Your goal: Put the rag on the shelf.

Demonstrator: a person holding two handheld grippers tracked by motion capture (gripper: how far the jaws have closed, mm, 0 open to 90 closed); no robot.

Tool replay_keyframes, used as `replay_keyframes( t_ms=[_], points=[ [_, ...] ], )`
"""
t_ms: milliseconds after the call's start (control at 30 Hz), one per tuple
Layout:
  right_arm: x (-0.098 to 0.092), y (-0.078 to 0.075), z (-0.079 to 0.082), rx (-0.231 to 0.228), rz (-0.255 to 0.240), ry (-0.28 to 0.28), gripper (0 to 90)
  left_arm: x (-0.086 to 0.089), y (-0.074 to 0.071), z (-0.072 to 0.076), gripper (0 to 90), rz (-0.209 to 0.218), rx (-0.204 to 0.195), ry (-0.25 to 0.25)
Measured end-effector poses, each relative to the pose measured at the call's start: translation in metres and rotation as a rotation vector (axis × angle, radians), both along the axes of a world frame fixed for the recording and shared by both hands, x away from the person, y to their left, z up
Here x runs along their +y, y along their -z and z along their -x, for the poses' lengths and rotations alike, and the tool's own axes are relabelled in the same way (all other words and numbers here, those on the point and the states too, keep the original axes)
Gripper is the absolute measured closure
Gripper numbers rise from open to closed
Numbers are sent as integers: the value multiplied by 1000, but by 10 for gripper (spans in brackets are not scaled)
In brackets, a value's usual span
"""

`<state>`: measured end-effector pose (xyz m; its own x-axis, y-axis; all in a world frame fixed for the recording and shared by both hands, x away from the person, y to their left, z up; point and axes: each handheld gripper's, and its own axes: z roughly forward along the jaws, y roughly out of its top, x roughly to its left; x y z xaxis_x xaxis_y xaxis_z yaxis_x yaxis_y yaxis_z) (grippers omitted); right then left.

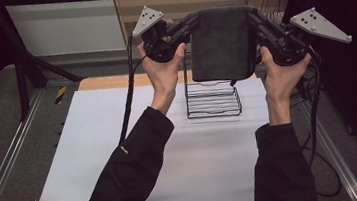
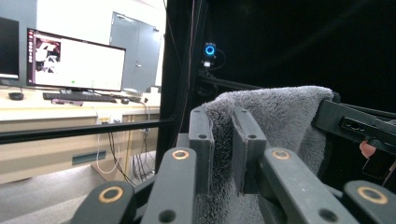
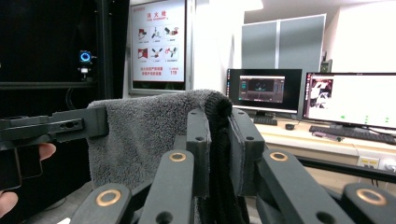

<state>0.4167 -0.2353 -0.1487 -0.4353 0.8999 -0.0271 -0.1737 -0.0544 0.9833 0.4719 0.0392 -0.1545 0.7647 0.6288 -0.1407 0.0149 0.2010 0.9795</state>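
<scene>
Dark grey plush towel [image 1: 222, 43], held spread above the black wire rack [image 1: 213, 100], pinched at its top corners by left gripper [image 1: 189, 25] and right gripper [image 1: 254, 20], jaws closed; best lowered level, tension kept even.

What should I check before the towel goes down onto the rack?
1. Left gripper shut on towel edge: ok, cloth sits between its jaws.
2. Right gripper shut on the opposite edge: ok.
3. Towel spread flat between the grippers: ok, it hangs as one panel.
4. Towel off the rack: ok, its lower edge hangs above the wire rungs.
5. Towel centred over the rack: cannot tell from this angle.
6. Rack upright on the table: ok.
</scene>
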Motion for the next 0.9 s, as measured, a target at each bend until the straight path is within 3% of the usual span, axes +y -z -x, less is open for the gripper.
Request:
replay_keyframes(
  t_ms=[633, 900],
  points=[
    [-1, -28, -21, -19, -7, 8, 805, -2, -28, -12, 797, 14, -24, -22],
    [-1, -34, -34, -28, -17, 0, 805, -1, -33, -22, 797, 17, -25, -29]
  ],
)
